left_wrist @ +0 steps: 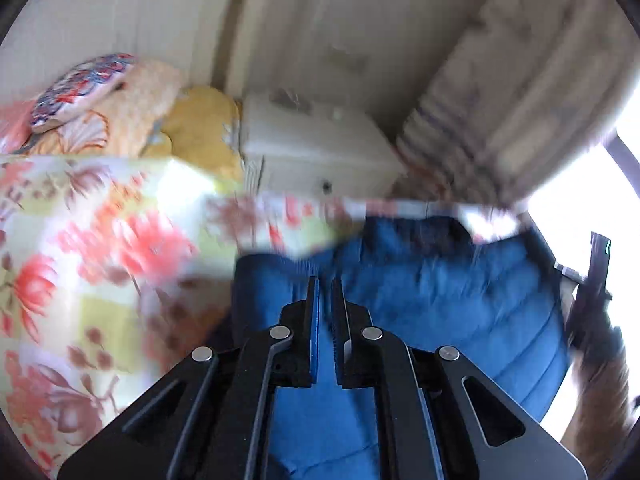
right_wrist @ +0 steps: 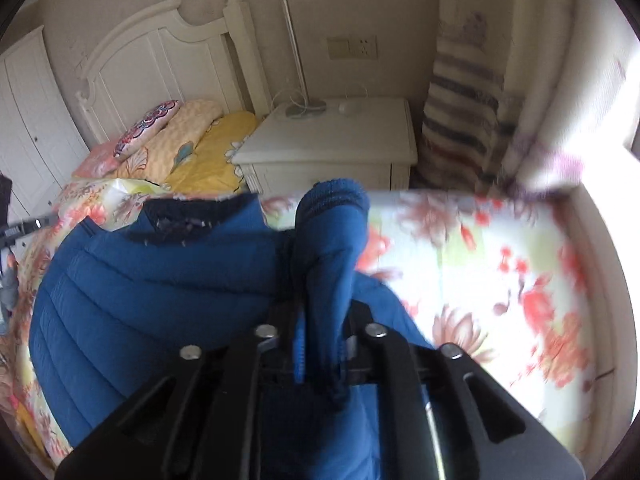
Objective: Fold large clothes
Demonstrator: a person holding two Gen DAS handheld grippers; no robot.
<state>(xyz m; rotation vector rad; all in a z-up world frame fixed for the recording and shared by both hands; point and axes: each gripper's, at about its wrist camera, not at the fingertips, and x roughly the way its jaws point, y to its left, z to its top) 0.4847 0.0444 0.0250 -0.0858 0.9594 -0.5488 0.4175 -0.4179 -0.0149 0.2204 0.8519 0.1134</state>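
We saw the blue quilted puffer jacket (right_wrist: 132, 288) spread on the floral red-and-cream bedspread (right_wrist: 500, 280), directly under and ahead of both grippers. The right gripper (right_wrist: 324, 344) had its jaws clamped on a bunched blue sleeve cuff (right_wrist: 332, 216), which stood up just ahead of the fingers. The left gripper (left_wrist: 325, 292) hovered over the jacket (left_wrist: 440, 280) with jaws nearly closed, a thin gap left (whether fabric was pinched, we couldn't tell; frame blurred). White wooden nightstand (right_wrist: 336, 136) stood beyond the bed.
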